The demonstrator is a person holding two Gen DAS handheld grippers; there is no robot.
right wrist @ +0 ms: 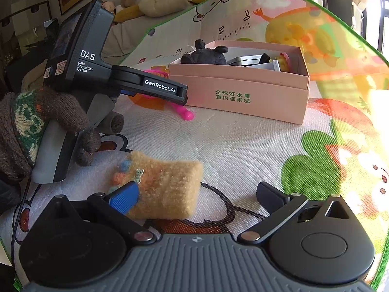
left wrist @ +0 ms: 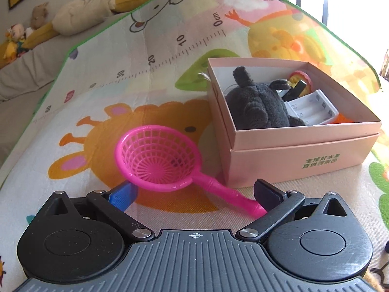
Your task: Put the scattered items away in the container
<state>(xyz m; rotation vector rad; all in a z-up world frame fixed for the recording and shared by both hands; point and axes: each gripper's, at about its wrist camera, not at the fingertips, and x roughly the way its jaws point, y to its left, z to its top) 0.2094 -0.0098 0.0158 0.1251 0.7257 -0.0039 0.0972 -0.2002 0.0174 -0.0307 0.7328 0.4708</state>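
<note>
In the left wrist view the left tool (left wrist: 194, 192) stands open over the pink strainer (left wrist: 158, 158) on the mat (left wrist: 102, 73) beside the box (left wrist: 291, 150), ready to close on its handle; in the right wrist view the right tool (right wrist: 197, 197) stands open around the plush pouch (right wrist: 165, 189) near the mat's front edge, probably next.

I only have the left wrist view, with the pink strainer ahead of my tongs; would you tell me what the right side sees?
Observer: The right tongs are open over a tan fuzzy pouch lying on the mat, outside the box.
Operator: Thank you. Is the pouch gripped?
Observer: No. The blue fingertip is at its left edge, while the other fingertip stands clear to the right.
Operator: Where is the pink box from there?
Observer: The pink box sits beyond the pouch, with your left tongs right beside its near-left corner.
</note>
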